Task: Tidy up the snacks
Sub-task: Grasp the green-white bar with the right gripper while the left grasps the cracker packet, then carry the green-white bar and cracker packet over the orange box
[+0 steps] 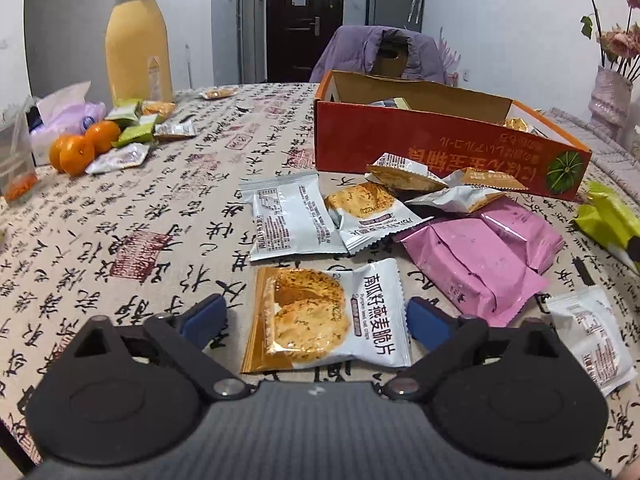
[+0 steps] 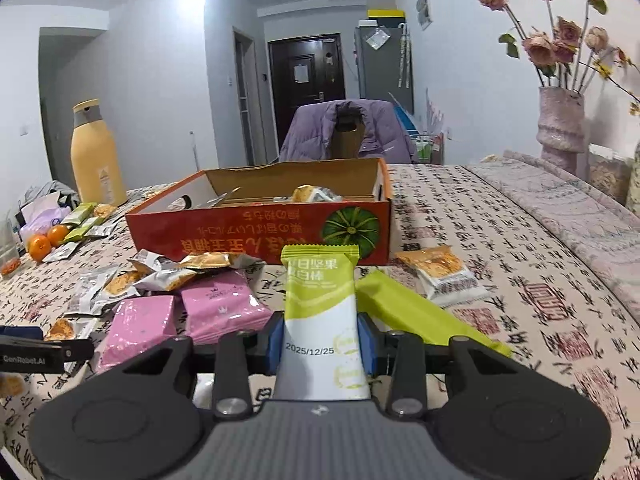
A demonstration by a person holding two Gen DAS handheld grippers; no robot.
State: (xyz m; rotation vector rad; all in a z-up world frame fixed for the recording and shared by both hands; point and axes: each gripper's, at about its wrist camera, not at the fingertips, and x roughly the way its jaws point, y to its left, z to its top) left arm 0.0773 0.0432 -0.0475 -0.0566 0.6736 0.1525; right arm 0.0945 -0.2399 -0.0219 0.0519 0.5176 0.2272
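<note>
My right gripper [image 2: 322,340] clamps the green nut bar [image 2: 320,320] at frame centre, next lifting it into the orange box [image 2: 256,236] above, while my left gripper [image 1: 316,316] gapes around the oat crisp packet [image 1: 324,316].

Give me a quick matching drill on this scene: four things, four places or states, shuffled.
Things:
1. green nut bar
2. oat crisp packet
3. orange cardboard box
4. tangerines

Places or states:
A. lying on the tablecloth between the open left gripper's fingers
B. far left, near the yellow bottle
C. clamped in the right gripper
D. open, a few snacks inside

Pairs: 1-C, 2-A, 3-D, 4-B
</note>
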